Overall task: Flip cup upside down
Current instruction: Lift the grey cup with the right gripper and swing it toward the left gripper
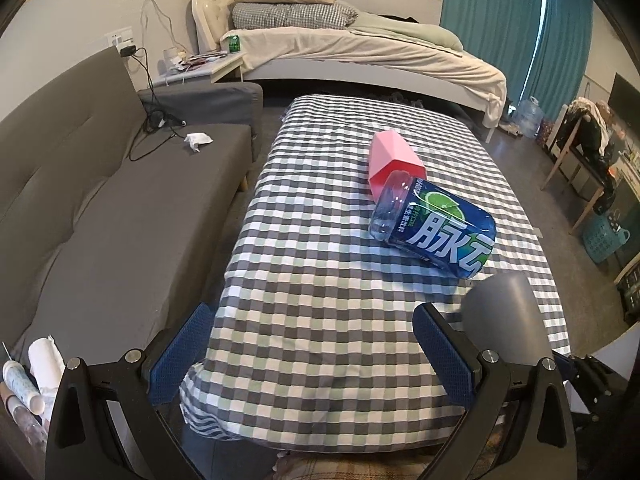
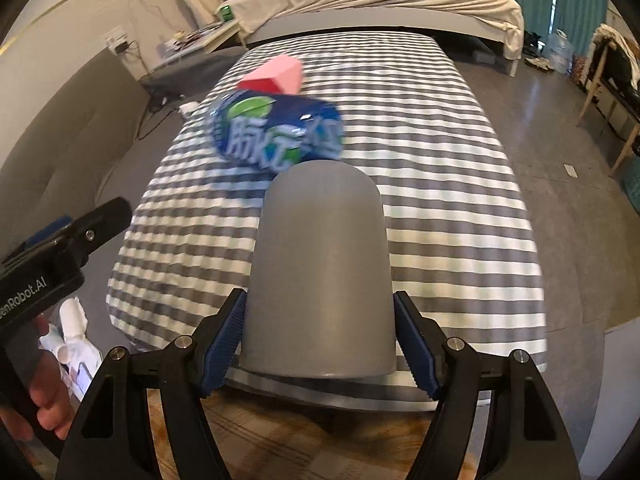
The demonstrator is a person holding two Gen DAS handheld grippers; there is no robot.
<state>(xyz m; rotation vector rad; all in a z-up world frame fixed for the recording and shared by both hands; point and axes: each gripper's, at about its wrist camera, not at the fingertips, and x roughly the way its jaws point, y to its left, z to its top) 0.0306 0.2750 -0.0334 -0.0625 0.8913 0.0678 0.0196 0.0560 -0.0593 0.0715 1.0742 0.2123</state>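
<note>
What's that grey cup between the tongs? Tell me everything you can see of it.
The grey cup is plain, matte and smooth, like plastic, with no handle or print. Its rounded closed end points away from the camera and its wide rim sits nearest. The blue pads of the right tongs stand at both sides near the rim. It sits at the near edge of the checked cloth. The left view shows only its rounded end.

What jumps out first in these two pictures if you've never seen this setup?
The big grey cup fills the right wrist view, clamped between the right gripper's blue pads. Behind it, on the checked cloth, a blue bottle lies on its side against a tipped pink cup. The left gripper hangs open, empty.
</note>
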